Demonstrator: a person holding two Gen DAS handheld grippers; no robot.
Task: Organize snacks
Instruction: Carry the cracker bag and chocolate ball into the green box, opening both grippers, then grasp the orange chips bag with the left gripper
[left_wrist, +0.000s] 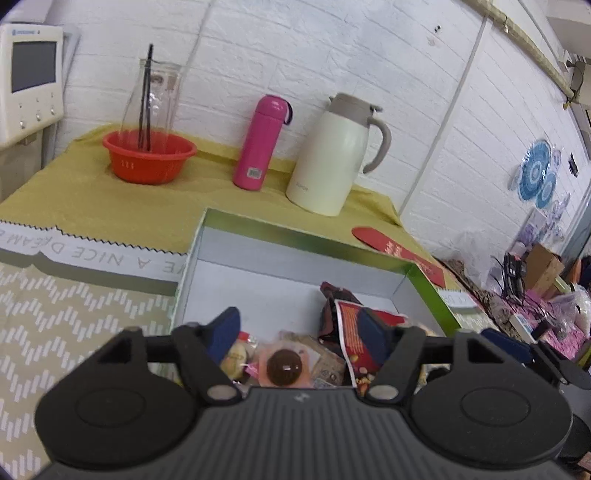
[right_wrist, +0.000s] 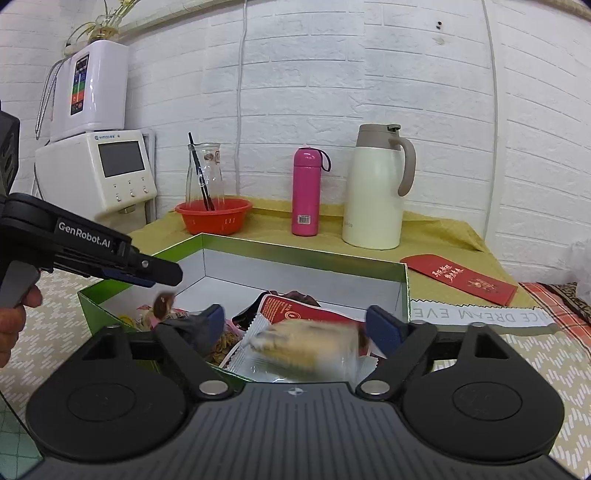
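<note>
Clear-wrapped pastry (right_wrist: 306, 341) is seen blurred between the widely parted jaws of the right gripper (right_wrist: 308, 326), long axis crosswise, above the green box (right_wrist: 306, 258); no grip is evident. The left gripper (left_wrist: 299, 328) is spread open, empty, over the snacks (left_wrist: 284, 363).

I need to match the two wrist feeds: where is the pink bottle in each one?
Left wrist view: pink bottle upper centre, leaning, between the red basin and the cream jug.
Right wrist view: pink bottle centre, upright, left of the cream jug.
Shared landmark: the green box's far rim.
</note>
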